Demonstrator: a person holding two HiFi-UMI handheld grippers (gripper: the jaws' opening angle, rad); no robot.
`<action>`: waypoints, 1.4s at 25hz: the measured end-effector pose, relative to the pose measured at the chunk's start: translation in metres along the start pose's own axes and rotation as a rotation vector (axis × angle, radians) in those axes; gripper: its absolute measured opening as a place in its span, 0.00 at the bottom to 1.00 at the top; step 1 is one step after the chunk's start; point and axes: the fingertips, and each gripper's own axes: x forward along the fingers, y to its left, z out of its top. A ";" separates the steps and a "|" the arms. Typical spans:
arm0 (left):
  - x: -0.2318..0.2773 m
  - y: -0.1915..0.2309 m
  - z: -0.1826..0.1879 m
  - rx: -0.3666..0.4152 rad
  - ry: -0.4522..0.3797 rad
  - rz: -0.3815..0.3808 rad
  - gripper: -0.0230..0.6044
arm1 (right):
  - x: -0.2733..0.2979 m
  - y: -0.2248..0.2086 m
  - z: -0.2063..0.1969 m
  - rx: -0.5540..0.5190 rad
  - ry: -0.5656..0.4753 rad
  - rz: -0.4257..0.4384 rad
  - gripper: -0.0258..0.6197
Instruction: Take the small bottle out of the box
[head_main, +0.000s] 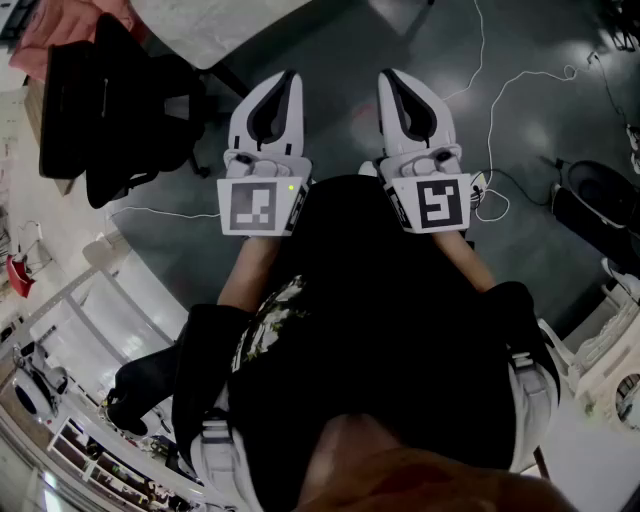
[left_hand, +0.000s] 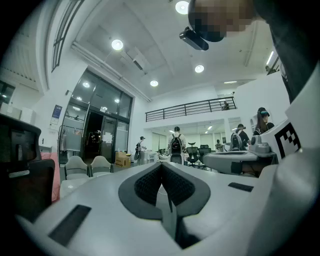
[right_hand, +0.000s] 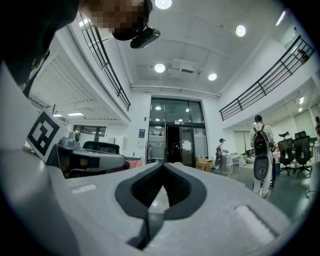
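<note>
Neither a small bottle nor a box shows in any view. In the head view the person holds both grippers side by side in front of the chest, above a dark grey floor. The left gripper has its two white jaws pressed together with nothing between them. The right gripper stands the same way, jaws together and empty. Along the left gripper the dark pads meet at the tip and point level into a large hall. The right gripper likewise points toward glass entrance doors.
A black office chair stands at the left beside a white table corner. White cables trail over the floor at the right. White racks lie at lower left. People stand far off in the hall.
</note>
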 end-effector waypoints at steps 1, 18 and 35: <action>-0.001 -0.005 -0.001 -0.027 0.018 -0.002 0.06 | -0.003 0.000 -0.001 0.001 0.005 0.001 0.03; 0.003 -0.038 -0.008 -0.012 0.032 0.005 0.06 | -0.027 -0.021 -0.004 0.038 0.006 0.013 0.03; 0.018 -0.119 -0.033 -0.052 0.121 0.088 0.06 | -0.070 -0.070 -0.030 0.085 0.043 0.063 0.03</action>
